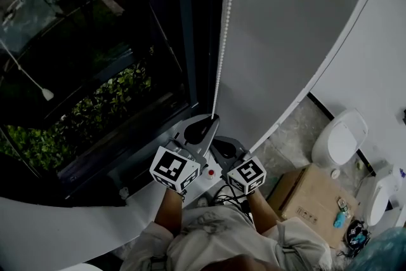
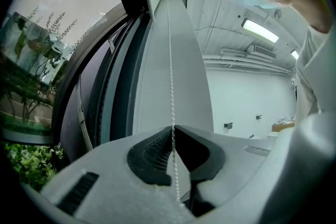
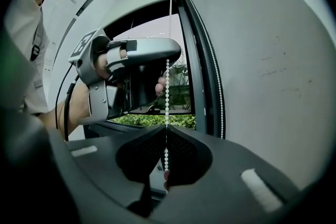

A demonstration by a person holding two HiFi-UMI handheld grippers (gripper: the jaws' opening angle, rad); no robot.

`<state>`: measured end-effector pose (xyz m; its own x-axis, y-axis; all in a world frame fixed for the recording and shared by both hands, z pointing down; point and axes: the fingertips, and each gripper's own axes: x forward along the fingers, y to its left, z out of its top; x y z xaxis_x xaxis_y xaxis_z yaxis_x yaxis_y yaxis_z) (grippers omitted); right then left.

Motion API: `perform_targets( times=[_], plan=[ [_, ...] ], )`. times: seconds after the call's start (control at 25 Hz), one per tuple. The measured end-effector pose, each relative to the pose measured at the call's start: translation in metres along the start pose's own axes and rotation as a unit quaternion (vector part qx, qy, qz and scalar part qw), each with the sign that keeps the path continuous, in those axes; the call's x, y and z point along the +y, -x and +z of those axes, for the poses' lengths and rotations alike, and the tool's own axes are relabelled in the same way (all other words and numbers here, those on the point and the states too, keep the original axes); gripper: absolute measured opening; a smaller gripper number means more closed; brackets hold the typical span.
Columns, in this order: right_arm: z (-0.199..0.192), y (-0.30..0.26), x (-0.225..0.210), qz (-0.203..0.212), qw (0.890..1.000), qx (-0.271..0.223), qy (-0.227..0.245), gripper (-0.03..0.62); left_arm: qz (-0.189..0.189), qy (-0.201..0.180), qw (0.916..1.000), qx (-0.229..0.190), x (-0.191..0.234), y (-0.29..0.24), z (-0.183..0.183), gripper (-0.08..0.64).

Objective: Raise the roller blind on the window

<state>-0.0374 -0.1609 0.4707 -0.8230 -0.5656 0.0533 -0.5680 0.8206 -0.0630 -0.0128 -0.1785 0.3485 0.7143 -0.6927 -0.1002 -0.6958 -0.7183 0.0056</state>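
A white bead chain (image 1: 223, 28) hangs down along the edge of the grey roller blind (image 1: 292, 22), beside the dark window frame. My left gripper (image 1: 211, 120) is shut on the chain, the higher of the two. Just below it my right gripper (image 1: 219, 145) is also shut on the same chain. In the left gripper view the bead chain (image 2: 169, 60) runs down in front of the blind (image 2: 155, 86) and is pinched between the dark pads (image 2: 149, 152). In the right gripper view the chain (image 3: 167, 92) drops from the left gripper (image 3: 169, 56) into the right gripper's closed pads (image 3: 139, 157).
The window (image 1: 95, 41) with its dark frame fills the left; a green hedge (image 1: 95, 117) shows outside. A cardboard box (image 1: 311, 193) and white containers (image 1: 339, 139) stand on the floor to the right. A second strand of chain (image 3: 218, 86) runs along the blind (image 3: 273, 60).
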Motion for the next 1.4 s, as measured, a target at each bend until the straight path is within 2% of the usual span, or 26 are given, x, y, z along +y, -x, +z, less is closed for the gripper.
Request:
perform_targets(
  times=[0.92, 1.24, 1.4],
  plan=[
    [-0.069, -0.001, -0.001, -0.006, 0.997, 0.067, -0.030, 0.012, 0.006, 0.042, 0.9980, 0.047, 0.001, 0.010, -0.069, 0.021],
    [-0.072, 0.001, 0.001, -0.011, 0.997, 0.067, -0.029, 0.012, 0.006, 0.045, 0.9980, 0.045, -0.001, 0.015, -0.073, 0.021],
    [-0.071, 0.002, -0.003, -0.023, 0.997, 0.078, -0.010, 0.017, 0.007, 0.043, 0.9981, 0.044, 0.001, 0.017, -0.072, 0.021]
  ],
)
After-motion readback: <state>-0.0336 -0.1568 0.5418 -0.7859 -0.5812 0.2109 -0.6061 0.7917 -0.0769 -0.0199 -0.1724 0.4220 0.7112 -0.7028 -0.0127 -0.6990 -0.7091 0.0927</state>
